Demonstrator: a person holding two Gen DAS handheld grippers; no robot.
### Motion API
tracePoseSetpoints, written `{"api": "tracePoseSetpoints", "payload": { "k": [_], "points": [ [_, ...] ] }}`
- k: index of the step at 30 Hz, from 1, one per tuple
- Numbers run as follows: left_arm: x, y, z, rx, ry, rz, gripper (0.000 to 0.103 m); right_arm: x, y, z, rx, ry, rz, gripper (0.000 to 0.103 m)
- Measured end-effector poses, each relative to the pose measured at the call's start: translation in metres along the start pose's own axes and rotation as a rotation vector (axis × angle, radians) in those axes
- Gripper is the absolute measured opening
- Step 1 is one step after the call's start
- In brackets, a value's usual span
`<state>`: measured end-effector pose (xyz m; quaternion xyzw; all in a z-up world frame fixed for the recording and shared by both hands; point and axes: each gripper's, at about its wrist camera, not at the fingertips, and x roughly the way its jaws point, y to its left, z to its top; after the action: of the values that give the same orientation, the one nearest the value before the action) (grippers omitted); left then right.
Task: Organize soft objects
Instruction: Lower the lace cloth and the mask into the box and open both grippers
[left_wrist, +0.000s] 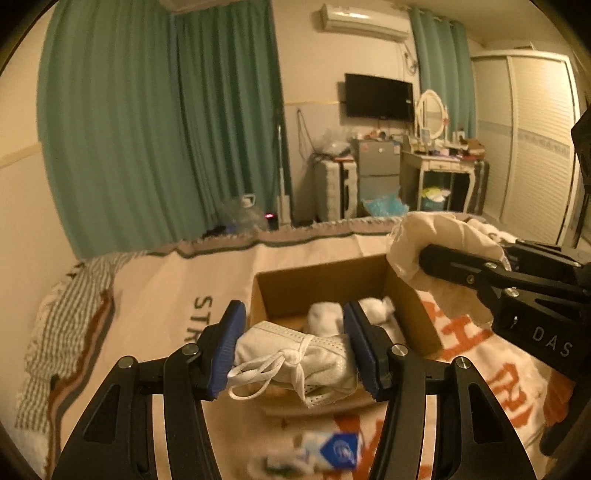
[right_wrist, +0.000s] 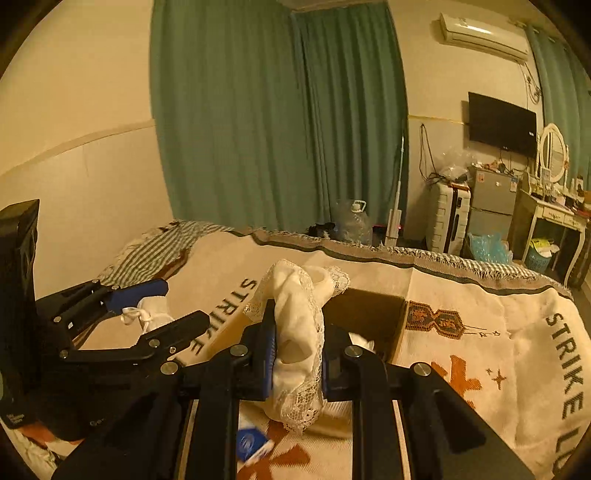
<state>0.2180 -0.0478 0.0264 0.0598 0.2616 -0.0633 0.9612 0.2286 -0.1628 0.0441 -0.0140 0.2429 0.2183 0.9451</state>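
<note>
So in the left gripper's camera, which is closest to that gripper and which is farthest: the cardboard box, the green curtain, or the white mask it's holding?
1. White mask: clamped between the left gripper pads, nearest.
2. Cardboard box: on the blanket just beyond the fingertips, open, with white soft things inside.
3. Green curtain: across the room past the bed's edge, farthest.

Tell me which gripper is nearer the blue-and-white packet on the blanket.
Left, though narrowly. The left gripper, holding a face mask, hangs just above the packet; the right gripper, holding lace cloth, sits farther toward the cardboard box.
</note>
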Motion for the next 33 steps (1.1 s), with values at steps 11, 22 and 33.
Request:
{"api": "tracePoseSetpoints", "payload": {
  "k": [11, 22, 33],
  "points": [
    [0.091, 0.001, -0.012, 0.013, 0.103, -0.026, 0.054, 0.102, -0.048, -0.012, 0.063, 0.095, -0.063, 0.017],
    [0.097, -0.011, -0.013, 0.051, 0.101, -0.055, 0.060, 0.118, -0.066, -0.015, 0.155, 0.079, -0.085, 0.060],
    [-0.027, -0.002, 0.043, 0.079, -0.099, 0.007, 0.083, 0.002, -0.037, 0.040, 0.096, -0.047, -0.162, 0.079]
  ]
}}
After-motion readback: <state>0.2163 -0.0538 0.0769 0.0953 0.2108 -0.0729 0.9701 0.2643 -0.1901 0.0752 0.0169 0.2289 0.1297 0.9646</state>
